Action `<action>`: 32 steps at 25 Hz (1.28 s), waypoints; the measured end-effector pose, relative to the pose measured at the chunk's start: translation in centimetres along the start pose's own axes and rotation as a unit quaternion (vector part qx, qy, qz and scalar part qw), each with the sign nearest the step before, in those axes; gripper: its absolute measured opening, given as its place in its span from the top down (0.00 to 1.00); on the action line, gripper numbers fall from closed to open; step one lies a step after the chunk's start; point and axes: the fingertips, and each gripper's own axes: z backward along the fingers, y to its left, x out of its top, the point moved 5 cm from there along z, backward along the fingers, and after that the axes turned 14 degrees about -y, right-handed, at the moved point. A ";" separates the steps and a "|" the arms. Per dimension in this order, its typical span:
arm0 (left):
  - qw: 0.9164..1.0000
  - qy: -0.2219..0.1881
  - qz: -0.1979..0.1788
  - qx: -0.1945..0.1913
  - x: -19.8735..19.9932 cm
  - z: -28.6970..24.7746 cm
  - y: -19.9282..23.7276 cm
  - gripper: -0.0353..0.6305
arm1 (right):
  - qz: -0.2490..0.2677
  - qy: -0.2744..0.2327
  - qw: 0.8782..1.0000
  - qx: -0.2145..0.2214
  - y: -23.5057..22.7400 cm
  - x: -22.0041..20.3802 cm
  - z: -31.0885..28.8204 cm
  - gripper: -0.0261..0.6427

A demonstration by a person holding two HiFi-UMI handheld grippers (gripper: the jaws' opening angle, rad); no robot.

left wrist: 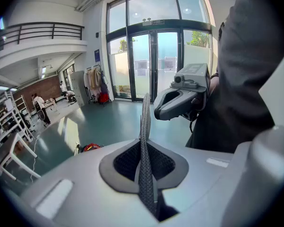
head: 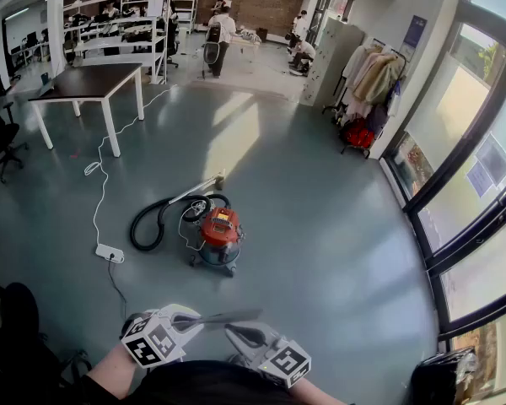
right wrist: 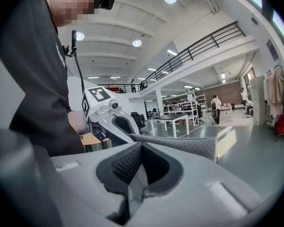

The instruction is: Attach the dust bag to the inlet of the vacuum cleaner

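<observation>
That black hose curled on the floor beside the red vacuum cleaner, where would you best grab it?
Probably the outer curve of the hose, on the loop's left side, coming straight down from above. There it lies flat on the floor, apart from the vacuum cleaner, and its slim round section could be pinched across.

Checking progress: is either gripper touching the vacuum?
No, the left gripper and right gripper sit at the head view's bottom, well apart from the vacuum.
</observation>
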 end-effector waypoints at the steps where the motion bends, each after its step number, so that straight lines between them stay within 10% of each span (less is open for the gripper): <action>1: 1.000 0.000 0.001 0.000 0.1 -0.1 0.0 0.89 | -0.002 -0.001 1.000 0.000 -0.1 -0.2 0.1 0.97; 32: 0.999 0.017 0.028 0.021 1.5 -6.2 0.1 0.89 | -0.022 -0.031 0.999 0.023 -5.5 0.3 4.3 0.97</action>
